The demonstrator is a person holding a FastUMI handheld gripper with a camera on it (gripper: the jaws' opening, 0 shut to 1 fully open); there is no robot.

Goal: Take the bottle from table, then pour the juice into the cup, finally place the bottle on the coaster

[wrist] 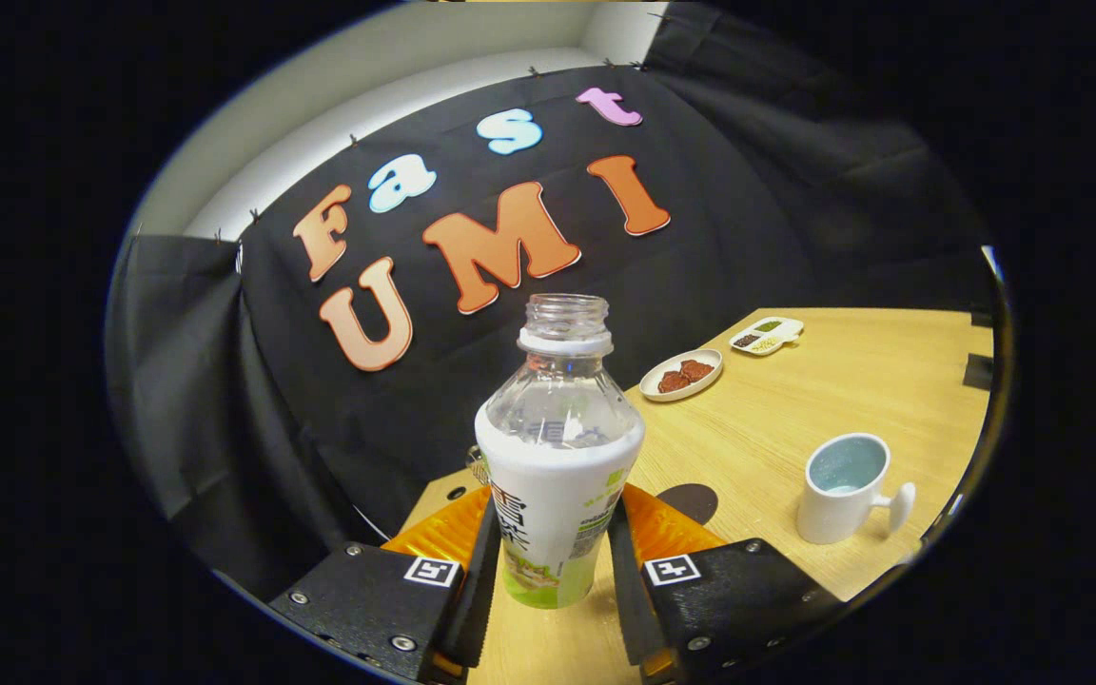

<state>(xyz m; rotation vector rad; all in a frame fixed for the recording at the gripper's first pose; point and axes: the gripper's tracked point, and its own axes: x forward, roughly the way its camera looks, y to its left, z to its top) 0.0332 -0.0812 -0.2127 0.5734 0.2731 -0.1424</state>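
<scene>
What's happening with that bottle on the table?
A hand-held gripper has its jaws closed on both sides of a clear plastic bottle with a white and green label; its cap is off. The view is tilted. A white ceramic cup with a pale blue inside stands on the light wooden table beside the bottle, nothing poured yet. A dark round coaster lies just beyond the jaws. Farther back sit a small plate with brown food and a little divided dish.

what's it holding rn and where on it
The bottle, uncapped: the gripper has both fingers pressed on its labelled lower body, one on each side.
</scene>
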